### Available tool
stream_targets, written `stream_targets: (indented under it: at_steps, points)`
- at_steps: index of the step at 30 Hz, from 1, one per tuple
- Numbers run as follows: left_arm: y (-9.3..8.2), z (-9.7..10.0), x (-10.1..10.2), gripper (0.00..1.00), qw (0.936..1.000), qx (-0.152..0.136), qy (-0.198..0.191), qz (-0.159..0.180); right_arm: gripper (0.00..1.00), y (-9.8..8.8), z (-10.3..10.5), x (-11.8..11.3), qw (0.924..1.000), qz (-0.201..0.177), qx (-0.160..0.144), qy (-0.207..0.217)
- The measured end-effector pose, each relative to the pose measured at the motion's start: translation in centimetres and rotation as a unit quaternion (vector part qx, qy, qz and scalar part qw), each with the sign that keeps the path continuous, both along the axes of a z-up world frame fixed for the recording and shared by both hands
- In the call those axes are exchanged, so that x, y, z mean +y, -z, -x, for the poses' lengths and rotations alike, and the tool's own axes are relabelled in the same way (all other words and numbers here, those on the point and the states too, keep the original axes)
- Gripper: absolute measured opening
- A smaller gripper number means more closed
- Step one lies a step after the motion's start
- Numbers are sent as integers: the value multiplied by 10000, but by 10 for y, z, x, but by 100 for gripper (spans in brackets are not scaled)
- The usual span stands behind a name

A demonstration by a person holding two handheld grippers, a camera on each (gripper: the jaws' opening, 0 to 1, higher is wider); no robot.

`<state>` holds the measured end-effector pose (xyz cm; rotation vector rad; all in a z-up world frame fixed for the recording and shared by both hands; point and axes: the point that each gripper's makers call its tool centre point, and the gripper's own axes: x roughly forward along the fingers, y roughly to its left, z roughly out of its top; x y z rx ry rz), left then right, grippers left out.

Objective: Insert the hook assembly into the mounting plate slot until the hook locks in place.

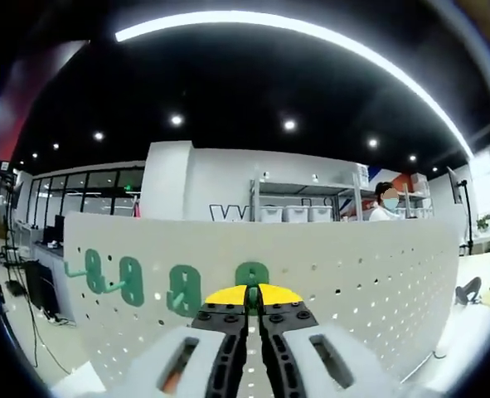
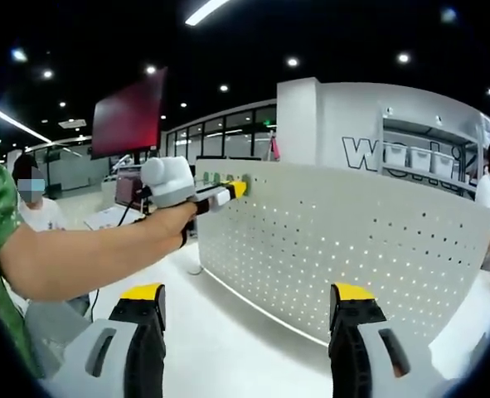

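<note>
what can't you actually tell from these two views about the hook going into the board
- Left gripper view: the left tongs are shut on a green hook, but their yellow tips hide its base, so whether it is seated in the pegboard cannot be told.
- Right gripper view: the hooks on the board's far end are too small to count or judge locked.
- Right gripper view: the open right tongs are cut off by the bottom edge.

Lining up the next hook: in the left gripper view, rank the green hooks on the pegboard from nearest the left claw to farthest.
1. Hook just above the left claw.
2. Hook, to its left.
3. Hook, further left.
4. Hook, far left.
</note>
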<state>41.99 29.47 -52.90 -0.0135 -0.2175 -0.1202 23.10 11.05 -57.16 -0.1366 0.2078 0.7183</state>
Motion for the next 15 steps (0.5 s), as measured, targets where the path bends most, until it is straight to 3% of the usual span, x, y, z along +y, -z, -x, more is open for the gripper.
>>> stream_targets:
  at_steps: [4, 15]
  points:
    - [0, 0, 0, 3, 9999, -39, -14, -128, 83, 1, 0, 0, 10000, 3, 21, -2]
    - [-1, 1, -3, 3, 9952, -177, -210, -937, 83, 4, -1, 2, 10000, -5, 64, -25]
